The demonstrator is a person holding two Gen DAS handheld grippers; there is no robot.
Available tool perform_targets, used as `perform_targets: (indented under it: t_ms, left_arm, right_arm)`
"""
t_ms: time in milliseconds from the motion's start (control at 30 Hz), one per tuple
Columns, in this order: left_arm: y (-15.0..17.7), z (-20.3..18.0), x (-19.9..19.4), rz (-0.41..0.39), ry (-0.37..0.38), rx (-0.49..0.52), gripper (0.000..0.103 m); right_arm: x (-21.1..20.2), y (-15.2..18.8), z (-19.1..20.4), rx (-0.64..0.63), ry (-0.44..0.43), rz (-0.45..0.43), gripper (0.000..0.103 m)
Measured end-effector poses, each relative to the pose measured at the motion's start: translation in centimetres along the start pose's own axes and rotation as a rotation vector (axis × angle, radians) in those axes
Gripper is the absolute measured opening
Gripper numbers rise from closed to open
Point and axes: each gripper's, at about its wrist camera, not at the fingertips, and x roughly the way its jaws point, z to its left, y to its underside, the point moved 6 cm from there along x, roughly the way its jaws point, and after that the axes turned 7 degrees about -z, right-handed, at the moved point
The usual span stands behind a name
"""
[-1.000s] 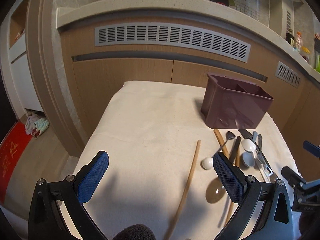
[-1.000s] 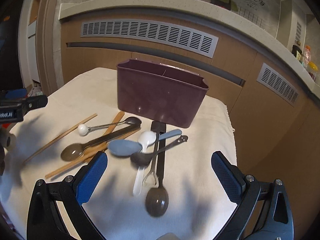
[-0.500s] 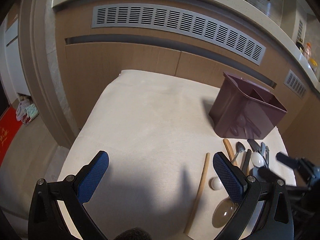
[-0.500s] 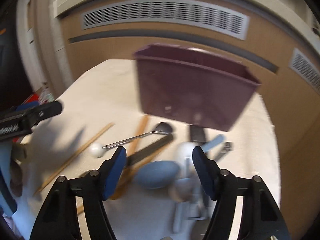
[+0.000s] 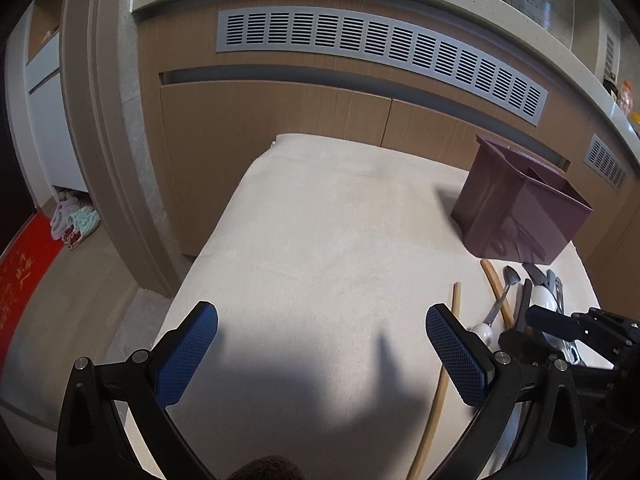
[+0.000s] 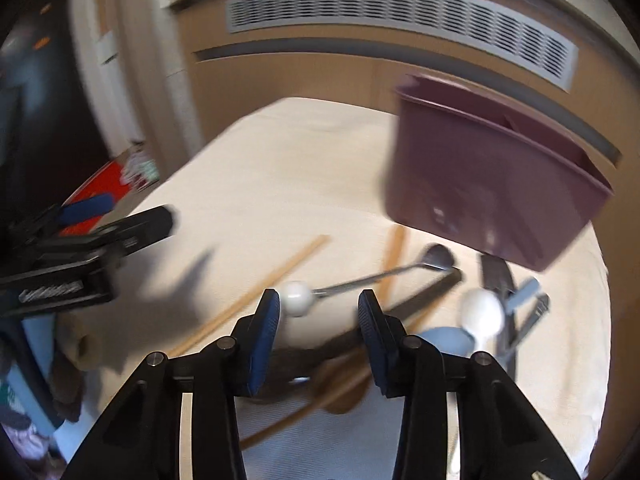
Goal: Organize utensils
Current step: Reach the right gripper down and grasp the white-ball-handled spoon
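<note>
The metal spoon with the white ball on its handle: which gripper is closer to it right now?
Right. The right gripper is open just short of the ball-handled spoon, the ball beside its left fingertip. The left gripper is open over bare cloth, with the spoon off to its right.

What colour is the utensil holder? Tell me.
Dark plum-purple utensil holder; clearest in the left wrist view.

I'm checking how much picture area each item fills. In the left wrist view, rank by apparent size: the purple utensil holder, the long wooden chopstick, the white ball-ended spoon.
1. purple utensil holder
2. long wooden chopstick, long but thin
3. white ball-ended spoon, partly hidden by the left gripper's finger
</note>
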Motion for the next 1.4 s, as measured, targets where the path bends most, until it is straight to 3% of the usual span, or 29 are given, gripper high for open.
perform_targets:
  t_ms: [100,200,367,500,700,733,933,1133,1200,1267,1400]
  left_arm:
    - [0.2,0.4,-0.1,0.001,-0.003,-0.01,0.103]
    - [0.3,0.8,-0.4,-0.002,-0.007,-0.025,0.103]
    - [0.0,1.6,-1.1,-0.016,-0.024,-0.029,0.103]
    - [-0.2,1.2,-1.7,-0.032,-0.023,-0.011,0.103]
    - [-0.6,-1.7,-3.0,-0.078,-0.005,0.072,0.103]
    - [-0.5,-2.5,-3.1,-0.081,0.0,0.095,0.103]
    - [0.8,-6.8,-2.8,-0.009,0.098,0.151,0.103]
    - [2.0,-9.5,-2.9,0.011,0.123,0.229,0.103]
    - [2.2,-9.5,-2.8,0.029,0.128,0.212,0.103]
    - [2.3,-9.1,-2.5,0.047,0.117,0.18,0.103]
    - [2.2,-7.9,-2.4,0.047,0.075,0.132,0.103]
  right_arm:
    - [-0.1,0.3,1.6,-0.08,0.007,-0.015,0.039]
    - [0.8,0.4,2.4,-0.144,0.072,-0.028,0.037]
    - [2.2,0.9,2.1,-0.197,0.14,0.001,0.024]
    - [-0.1,0.1,1.2,-0.152,0.126,-0.027,0.019]
    - [-8.1,-2.7,-3.6,-0.013,0.14,-0.154,0.015]
    - [-9.5,-3.2,-5.0,0.026,0.147,-0.172,0.006]
    - [-14.3,-4.0,-10.8,0.166,0.178,-0.224,0.005]
    - [-14.4,-0.2,-12.0,0.125,0.182,-0.16,0.008]
    - [-13.3,2.1,-10.7,0.12,0.142,-0.109,0.012]
    - [-12.5,4.4,-9.5,0.143,0.088,-0.072,0.027]
    - [-10.9,8.3,-6.1,0.181,0.019,-0.033,0.029]
